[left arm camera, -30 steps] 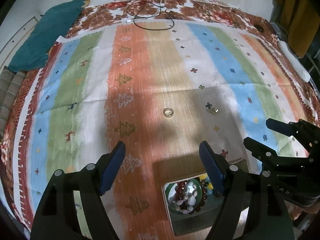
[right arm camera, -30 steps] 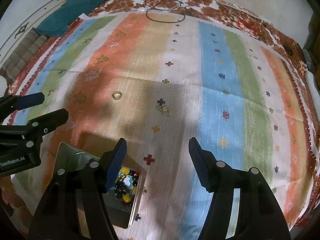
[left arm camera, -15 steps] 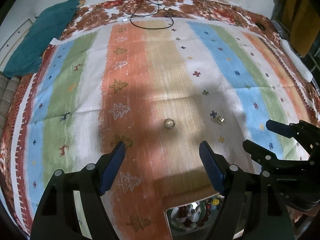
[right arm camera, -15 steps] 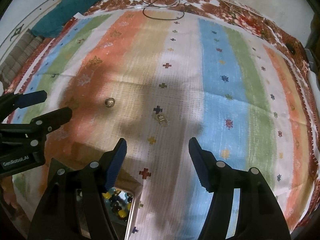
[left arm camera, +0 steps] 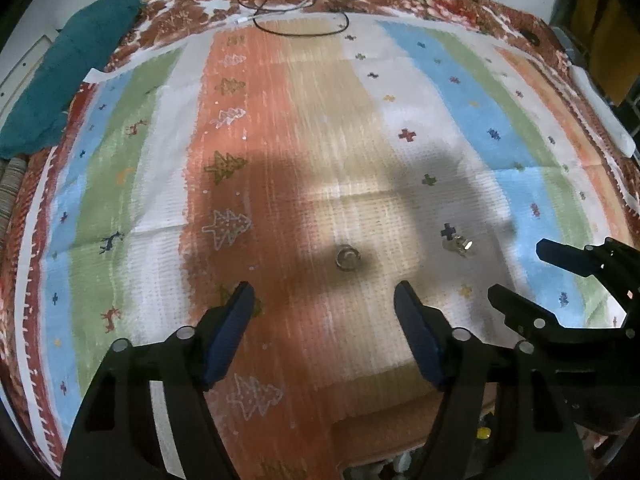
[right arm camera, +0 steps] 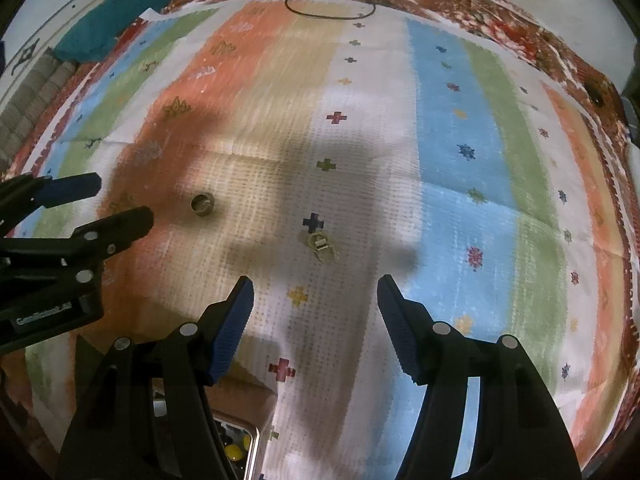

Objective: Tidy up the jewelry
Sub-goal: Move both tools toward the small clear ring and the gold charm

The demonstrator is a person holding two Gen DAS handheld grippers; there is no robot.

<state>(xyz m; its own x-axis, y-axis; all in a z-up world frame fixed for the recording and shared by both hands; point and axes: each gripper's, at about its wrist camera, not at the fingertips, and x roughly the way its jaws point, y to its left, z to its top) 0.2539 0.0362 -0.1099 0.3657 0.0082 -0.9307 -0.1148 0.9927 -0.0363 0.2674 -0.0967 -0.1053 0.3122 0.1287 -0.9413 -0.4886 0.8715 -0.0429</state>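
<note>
A small gold ring (left arm camera: 347, 258) lies on the striped cloth just ahead of my open, empty left gripper (left arm camera: 325, 304); it also shows in the right wrist view (right arm camera: 202, 204). A second, paler gold piece of jewelry (right arm camera: 321, 246) lies ahead of my open, empty right gripper (right arm camera: 314, 300) and shows in the left wrist view (left arm camera: 458, 245). The tray with beaded jewelry (right arm camera: 236, 450) sits behind the fingers at the bottom edge, mostly hidden. Each gripper shows in the other's view: the right one (left arm camera: 528, 272), the left one (right arm camera: 116, 208).
A striped, patterned cloth (left arm camera: 320, 140) covers the surface. A teal cushion (left arm camera: 68, 68) lies at the far left. A black cable (left arm camera: 296, 20) loops at the far edge. A white object (left arm camera: 600, 116) lies at the right edge.
Both grippers have moved forward over the cloth towards the two gold pieces. The tray of beads has slid back to the bottom edge of both views. Both grippers stay open.
</note>
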